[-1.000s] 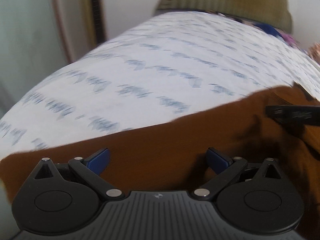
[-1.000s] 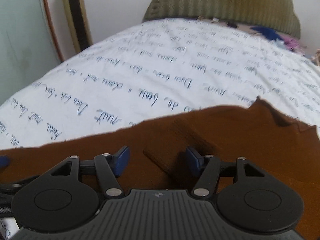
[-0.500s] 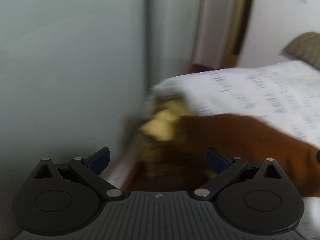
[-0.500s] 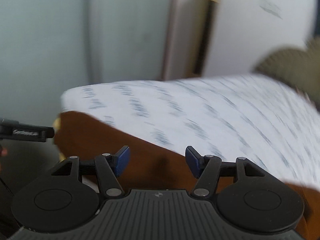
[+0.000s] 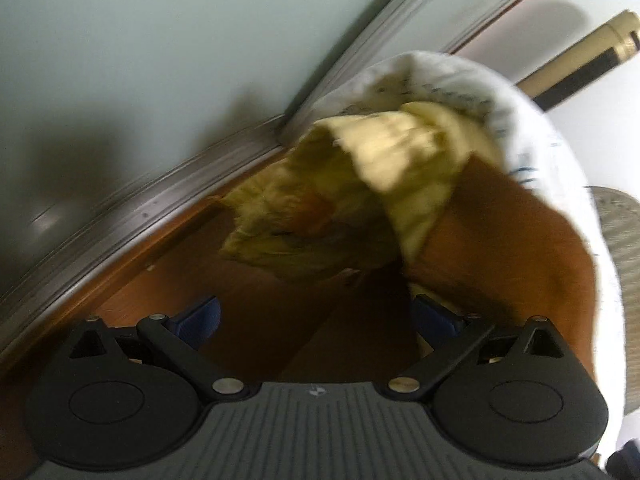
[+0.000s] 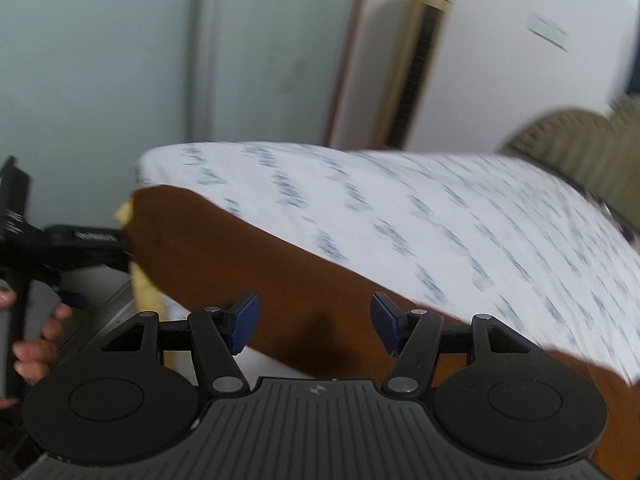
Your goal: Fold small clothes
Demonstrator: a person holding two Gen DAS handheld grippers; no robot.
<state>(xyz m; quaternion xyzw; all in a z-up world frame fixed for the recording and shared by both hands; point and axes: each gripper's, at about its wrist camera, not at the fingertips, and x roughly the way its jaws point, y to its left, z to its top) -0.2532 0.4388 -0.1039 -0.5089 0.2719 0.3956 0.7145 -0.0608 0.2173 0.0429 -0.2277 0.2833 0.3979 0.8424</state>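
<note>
At the bed's left corner, the left wrist view has swung away from the flat brown cloth (image 5: 520,248) it faced a second ago and now looks down on a crumpled yellow garment (image 5: 384,176) hanging over the edge, beside the wooden bed frame (image 5: 168,256) and pale wall. The left hand-held gripper (image 5: 316,320) is released, its fingers spread and empty; likely the next small piece is being fetched.

From the right wrist view, the right hand-held gripper (image 6: 314,322) also gapes empty over the brown cloth's near edge. The printed sheet (image 6: 440,216) beyond offers free room; wall and frame hem in the left.
</note>
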